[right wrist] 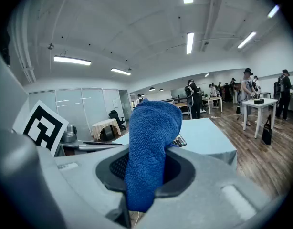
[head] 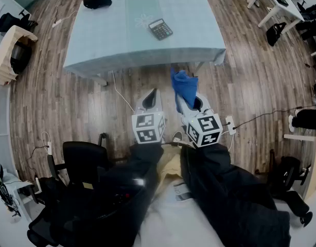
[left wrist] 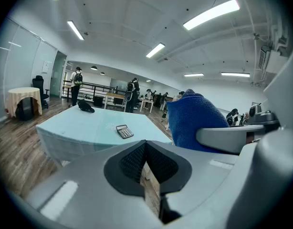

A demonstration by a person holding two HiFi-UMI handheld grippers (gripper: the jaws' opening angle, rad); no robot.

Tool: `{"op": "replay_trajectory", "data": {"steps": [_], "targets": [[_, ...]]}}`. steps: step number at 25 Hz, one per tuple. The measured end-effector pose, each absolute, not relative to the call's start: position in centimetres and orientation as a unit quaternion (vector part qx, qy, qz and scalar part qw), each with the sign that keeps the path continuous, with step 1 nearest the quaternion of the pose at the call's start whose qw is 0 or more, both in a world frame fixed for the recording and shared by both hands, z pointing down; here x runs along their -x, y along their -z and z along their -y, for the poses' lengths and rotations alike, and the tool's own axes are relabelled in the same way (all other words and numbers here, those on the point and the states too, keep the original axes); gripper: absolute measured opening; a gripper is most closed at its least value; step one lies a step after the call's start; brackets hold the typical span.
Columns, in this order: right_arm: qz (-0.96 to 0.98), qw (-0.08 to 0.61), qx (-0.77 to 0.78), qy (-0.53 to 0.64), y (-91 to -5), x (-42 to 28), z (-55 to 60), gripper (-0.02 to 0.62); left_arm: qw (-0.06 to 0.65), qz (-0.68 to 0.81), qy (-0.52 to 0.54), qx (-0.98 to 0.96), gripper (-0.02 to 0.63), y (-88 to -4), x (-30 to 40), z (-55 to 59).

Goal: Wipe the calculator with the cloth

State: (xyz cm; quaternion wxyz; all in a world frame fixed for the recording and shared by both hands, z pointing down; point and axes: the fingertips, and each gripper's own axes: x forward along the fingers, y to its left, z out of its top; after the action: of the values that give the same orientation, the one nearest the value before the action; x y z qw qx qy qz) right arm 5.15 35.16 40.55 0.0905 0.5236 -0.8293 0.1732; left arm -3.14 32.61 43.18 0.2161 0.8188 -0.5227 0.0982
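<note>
A dark calculator point(head: 160, 29) lies on a table with a pale blue cloth point(head: 101, 30), far ahead of both grippers; the same calculator point(left wrist: 124, 131) shows small in the left gripper view. My right gripper point(head: 190, 105) is shut on a blue cloth point(head: 184, 88), which stands up from between its jaws point(right wrist: 147, 151) and hides most of the calculator point(right wrist: 179, 140) behind it. My left gripper point(head: 152, 99) is shut with nothing in it, its jaws pressed together point(left wrist: 145, 168). Both grippers hang over the wooden floor, short of the table's near edge.
A black object point(head: 96, 2) lies at the table's far left. A black office chair point(head: 83, 161) stands at my lower left. White cables point(head: 119, 94) cross the wooden floor under the table edge. Other desks point(head: 274, 4) and bags stand at the right; several people are in the background.
</note>
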Motion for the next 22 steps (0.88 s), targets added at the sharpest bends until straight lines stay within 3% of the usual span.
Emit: {"op": "replay_trajectory", "data": {"steps": [22], "targets": [[0.815, 0.110, -0.537, -0.186, -43.0, -2.1, -36.7, 0.086, 0.251, 0.511, -0.102, -0.816, -0.003, -46.1, 6.9, -34.4]]}}
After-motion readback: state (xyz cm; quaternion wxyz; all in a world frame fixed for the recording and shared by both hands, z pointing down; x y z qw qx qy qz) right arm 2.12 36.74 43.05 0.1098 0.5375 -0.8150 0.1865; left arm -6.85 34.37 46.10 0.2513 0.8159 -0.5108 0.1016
